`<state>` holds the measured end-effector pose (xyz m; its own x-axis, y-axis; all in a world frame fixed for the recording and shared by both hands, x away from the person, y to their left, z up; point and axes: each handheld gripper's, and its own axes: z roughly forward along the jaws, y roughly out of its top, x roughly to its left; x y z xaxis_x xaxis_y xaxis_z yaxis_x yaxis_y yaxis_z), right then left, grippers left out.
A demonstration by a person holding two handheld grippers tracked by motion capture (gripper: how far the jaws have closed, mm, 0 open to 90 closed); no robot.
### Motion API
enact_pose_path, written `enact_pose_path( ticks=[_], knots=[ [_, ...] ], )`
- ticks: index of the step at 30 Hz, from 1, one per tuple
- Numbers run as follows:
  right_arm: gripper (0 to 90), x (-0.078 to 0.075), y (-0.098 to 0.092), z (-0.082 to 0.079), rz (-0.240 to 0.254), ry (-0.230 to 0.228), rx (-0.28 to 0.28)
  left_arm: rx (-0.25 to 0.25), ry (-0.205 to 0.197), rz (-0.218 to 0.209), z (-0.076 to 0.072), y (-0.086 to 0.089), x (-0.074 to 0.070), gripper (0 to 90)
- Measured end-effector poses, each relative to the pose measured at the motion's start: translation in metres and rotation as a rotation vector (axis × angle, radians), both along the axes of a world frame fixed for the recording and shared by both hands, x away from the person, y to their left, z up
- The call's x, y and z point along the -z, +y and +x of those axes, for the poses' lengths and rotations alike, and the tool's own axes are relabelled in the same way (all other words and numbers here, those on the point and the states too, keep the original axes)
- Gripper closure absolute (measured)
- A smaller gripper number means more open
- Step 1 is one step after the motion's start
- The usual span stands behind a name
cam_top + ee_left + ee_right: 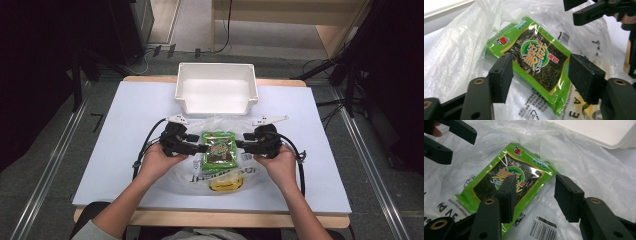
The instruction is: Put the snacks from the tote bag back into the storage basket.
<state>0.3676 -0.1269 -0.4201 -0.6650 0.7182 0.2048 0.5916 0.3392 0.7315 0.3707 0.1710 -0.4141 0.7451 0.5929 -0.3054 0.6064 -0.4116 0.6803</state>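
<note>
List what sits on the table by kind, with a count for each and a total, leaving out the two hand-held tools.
White bin: 1
Clear plastic bag: 1
Green seaweed snack packet: 1
Yellow item under the bag's plastic, too blurred to tell what it is: 1
Total: 4

Right tongs (534, 195) agape over green seaweed packet (506, 185), on plastic bag (586, 165)
</note>
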Motion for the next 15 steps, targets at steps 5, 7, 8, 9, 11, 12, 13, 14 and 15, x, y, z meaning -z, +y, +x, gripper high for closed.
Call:
enact_pose_path(
  ticks=[5,7,8,9,11,12,13,14,15],
  knots=[
    [51.0,0.004,0.002,-0.004,-0.006,0.001,-0.012,0.006,-0.021,0.015,-0.001,-0.001,0.003,62.6],
    [50.4,0.005,0.003,-0.005,-0.003,0.002,-0.015,0.005,-0.022,0.009,-0.001,-0.001,0.005,68.0],
    [50.1,0.005,0.003,-0.006,-0.007,0.002,-0.014,0.006,-0.02,-0.005,-0.001,-0.001,0.006,73.7],
    [50.0,0.005,0.004,-0.007,-0.007,0.004,-0.012,0.004,-0.017,-0.01,-0.001,0.0,0.006,75.8],
    [49.4,0.005,0.004,-0.008,-0.008,-0.001,-0.019,-0.003,-0.024,0.004,-0.001,-0.001,0.008,81.0],
    [48.9,0.006,0.005,-0.009,-0.006,-0.001,-0.021,-0.012,-0.029,-0.004,-0.002,-0.001,0.008,82.5],
    [48.4,0.006,0.005,-0.01,-0.005,-0.005,-0.02,-0.015,-0.028,-0.012,-0.002,-0.001,0.008,85.5],
    [47.8,0.006,0.005,-0.01,-0.002,-0.006,-0.022,-0.012,-0.03,-0.008,-0.002,-0.002,0.008,87.1],
    [47.3,0.006,0.006,-0.011,0.0,-0.005,-0.024,-0.007,-0.025,-0.009,-0.002,-0.003,0.009,87.7]
  ],
)
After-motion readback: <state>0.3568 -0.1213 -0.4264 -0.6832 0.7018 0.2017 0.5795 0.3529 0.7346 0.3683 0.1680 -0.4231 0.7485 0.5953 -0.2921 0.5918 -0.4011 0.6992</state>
